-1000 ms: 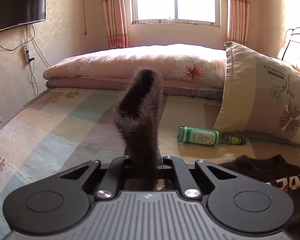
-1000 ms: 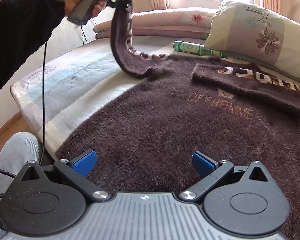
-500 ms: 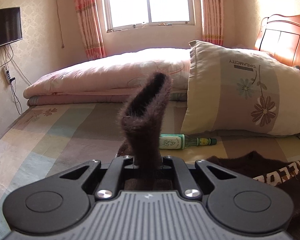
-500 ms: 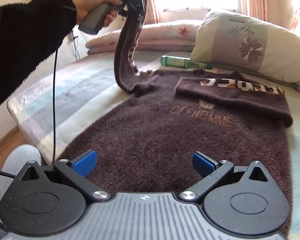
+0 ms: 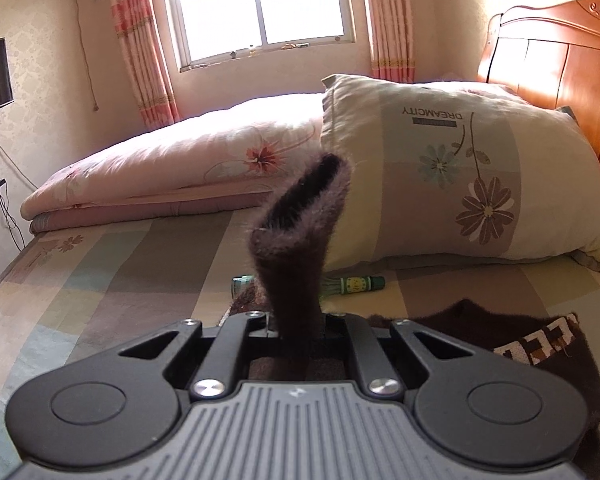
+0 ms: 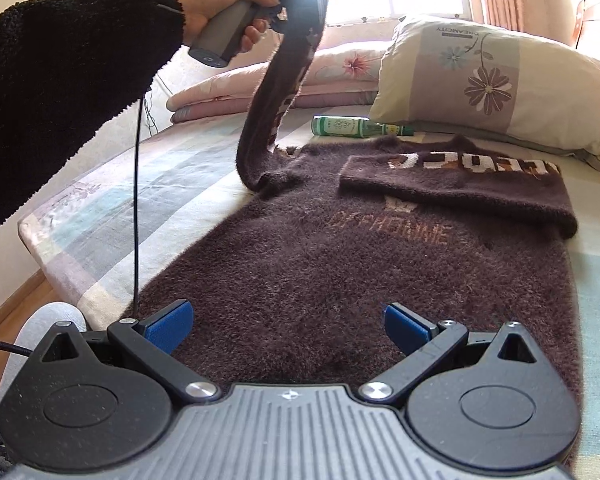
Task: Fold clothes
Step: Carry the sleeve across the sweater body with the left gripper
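Observation:
A fuzzy dark brown sweater [image 6: 340, 264] lies flat on the bed, its right sleeve [image 6: 460, 184] folded across the chest. My left gripper [image 5: 296, 330] is shut on the left sleeve's cuff [image 5: 300, 240], which sticks up past the fingers. In the right wrist view the left gripper [image 6: 300, 20] holds that sleeve [image 6: 268, 120] lifted high above the sweater's upper left. My right gripper [image 6: 288, 324] is open and empty, low over the sweater's hem, blue pads [image 6: 172, 320] apart.
A green glass bottle [image 6: 356, 127] lies on the striped sheet just beyond the collar. A flowered pillow [image 6: 492, 80] sits at the back right, a folded pink quilt [image 5: 172, 172] behind. The bed's left edge [image 6: 60, 256] drops to a wooden floor. A wooden headboard [image 5: 560, 72] stands far right.
My left gripper has carried the held sleeve rightward and higher, toward the pillow side. The right gripper stays open over the hem.

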Tool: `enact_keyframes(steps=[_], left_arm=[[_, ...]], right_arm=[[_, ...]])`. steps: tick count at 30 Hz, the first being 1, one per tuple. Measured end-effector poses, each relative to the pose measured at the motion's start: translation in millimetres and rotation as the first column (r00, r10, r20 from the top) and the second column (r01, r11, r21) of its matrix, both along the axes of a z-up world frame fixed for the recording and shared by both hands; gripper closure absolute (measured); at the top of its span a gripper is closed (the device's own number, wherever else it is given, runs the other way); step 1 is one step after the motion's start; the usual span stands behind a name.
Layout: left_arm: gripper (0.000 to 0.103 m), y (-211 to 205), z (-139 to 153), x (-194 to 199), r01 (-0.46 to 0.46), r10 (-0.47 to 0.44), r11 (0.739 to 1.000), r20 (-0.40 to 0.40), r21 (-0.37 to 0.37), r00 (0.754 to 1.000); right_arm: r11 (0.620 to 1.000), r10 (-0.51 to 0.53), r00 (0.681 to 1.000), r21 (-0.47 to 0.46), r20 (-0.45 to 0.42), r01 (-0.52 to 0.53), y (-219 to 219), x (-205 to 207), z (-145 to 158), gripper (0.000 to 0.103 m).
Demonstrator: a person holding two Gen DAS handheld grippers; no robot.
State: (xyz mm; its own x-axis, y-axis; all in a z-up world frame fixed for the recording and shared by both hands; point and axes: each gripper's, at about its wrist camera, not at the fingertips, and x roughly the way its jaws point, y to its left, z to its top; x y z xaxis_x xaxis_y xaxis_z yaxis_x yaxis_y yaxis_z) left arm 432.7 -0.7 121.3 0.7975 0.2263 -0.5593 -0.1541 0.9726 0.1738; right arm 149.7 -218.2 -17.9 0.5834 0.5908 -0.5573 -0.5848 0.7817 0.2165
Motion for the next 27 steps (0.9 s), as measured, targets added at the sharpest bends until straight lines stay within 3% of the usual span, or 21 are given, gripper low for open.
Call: enact_keyframes(steps=[21, 27], left_arm=[[0.096, -112, -77, 36, 0.198, -0.185, 0.976, -0.130, 0.089, 0.974], [0.096, -123, -104, 43, 0.215, -0.200, 0.974, -0.176, 0.075, 0.964]], right_arm=[[0.999, -0.048, 0.998, 0.005, -0.028, 0.049, -12, 12, -11, 0.000], [0.998, -0.052, 0.998, 0.018, -0.035, 0.052, -16, 14, -13, 0.000]])
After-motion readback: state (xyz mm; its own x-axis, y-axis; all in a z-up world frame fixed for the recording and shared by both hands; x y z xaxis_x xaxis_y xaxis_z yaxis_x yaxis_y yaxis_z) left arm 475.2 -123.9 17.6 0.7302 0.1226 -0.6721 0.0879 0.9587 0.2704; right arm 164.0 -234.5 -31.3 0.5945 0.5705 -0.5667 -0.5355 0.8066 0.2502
